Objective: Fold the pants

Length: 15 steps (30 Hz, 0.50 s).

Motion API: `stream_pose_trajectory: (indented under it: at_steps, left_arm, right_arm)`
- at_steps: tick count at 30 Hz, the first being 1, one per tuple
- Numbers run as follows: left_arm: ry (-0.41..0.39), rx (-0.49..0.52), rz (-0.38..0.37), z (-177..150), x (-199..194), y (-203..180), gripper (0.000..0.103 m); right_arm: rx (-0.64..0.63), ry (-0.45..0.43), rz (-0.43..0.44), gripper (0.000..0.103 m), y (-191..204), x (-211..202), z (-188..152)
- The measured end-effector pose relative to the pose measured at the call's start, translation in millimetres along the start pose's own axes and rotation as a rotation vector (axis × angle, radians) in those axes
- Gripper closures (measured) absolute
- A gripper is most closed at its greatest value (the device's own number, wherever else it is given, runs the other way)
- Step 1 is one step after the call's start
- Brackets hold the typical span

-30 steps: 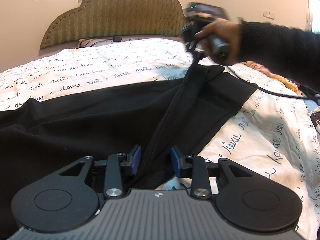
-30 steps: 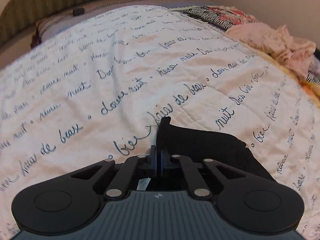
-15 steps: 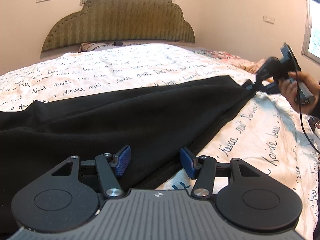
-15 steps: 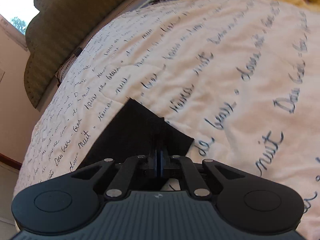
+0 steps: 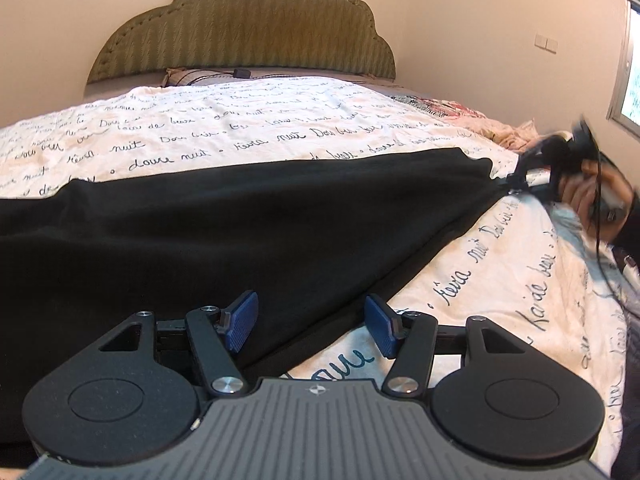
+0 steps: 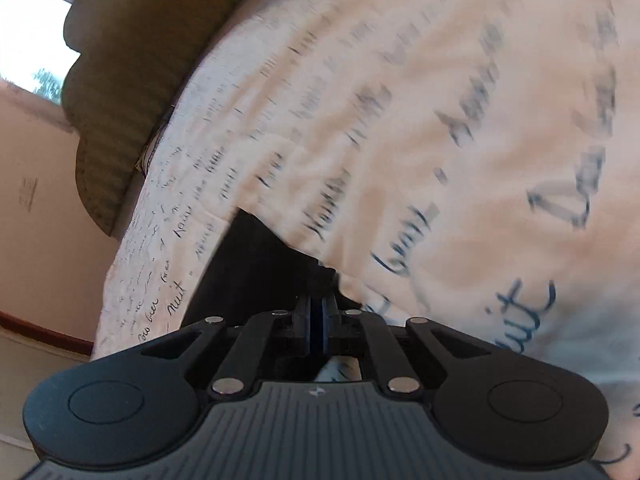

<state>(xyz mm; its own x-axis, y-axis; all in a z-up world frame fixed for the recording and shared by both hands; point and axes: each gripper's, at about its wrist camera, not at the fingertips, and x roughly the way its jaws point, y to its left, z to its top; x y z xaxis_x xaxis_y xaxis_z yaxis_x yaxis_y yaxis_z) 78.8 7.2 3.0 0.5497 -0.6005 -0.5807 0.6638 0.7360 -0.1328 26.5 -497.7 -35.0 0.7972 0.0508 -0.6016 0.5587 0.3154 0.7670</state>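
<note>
Left claw [image 5: 310, 328]: opening wider than before, pants [image 5: 240, 232] edge lying loose between.
Right claw [image 6: 319, 320]: clamped on pant hem, now swung out toward the bed's [image 5: 520, 300] right edge.
Pants: spread flat.

Bed [image 5: 500, 280]: white cover printed with dark cursive script, scalloped olive headboard [image 5: 244, 28]. Lying on it: black pants [image 5: 240, 232] spread flat across the middle; patterned, possibly floral, cloth heap [image 5: 460, 114] at far right edge.
</note>
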Motion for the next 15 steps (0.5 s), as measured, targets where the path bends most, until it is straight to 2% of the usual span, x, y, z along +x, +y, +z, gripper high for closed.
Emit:
stream_pose_trajectory:
  at_steps: [1,3,4,5,6,7,8,9,11,15]
  left_arm:
    - [0.004,-0.006,-0.003,0.6,-0.5,0.8,0.041]
    - [0.015,-0.003,-0.005,2.6,-1.6,0.2,0.041]
    - [0.020,0.007,-0.003,3.7,-2.1,-0.9,0.041]
    - [0.022,0.016,-0.001,4.5,-3.3,-2.2,0.041]
    - [0.022,0.023,0.004,5.5,-5.0,-3.7,0.041]
    - [0.018,0.026,0.010,6.3,-7.2,-5.7,0.041]
    - [0.008,0.024,0.016,6.8,-9.9,-7.6,0.041]
    - [-0.003,0.022,0.018,7.5,-12.7,-9.0,0.041]
    - [-0.020,0.015,0.019,9.4,-16.0,-12.2,0.041]
    - [-0.021,0.011,0.031,11.9,-11.8,-18.5,0.041]
  right_arm:
    - [0.064,-0.011,0.060,0.098,-12.3,-4.2,-0.5]
    - [0.092,-0.028,0.135,0.092,-16.7,-12.3,-0.2]
    - [0.081,-0.043,0.153,0.082,-16.0,-16.6,0.8]
    - [0.068,-0.056,0.159,0.067,-14.7,-21.2,3.7]
    - [0.057,-0.067,0.168,0.057,-14.0,-26.5,7.5]
    - [0.048,-0.087,0.183,0.041,-13.2,-33.1,11.8]
    - [0.036,-0.116,0.198,0.034,-11.9,-39.9,16.8]
    - [0.014,-0.143,0.202,0.030,-8.3,-45.6,21.5]
    - [-0.067,-0.150,0.200,0.030,7.4,-49.5,37.5]
    - [-0.222,-0.011,0.260,0.030,39.5,-26.2,56.9]
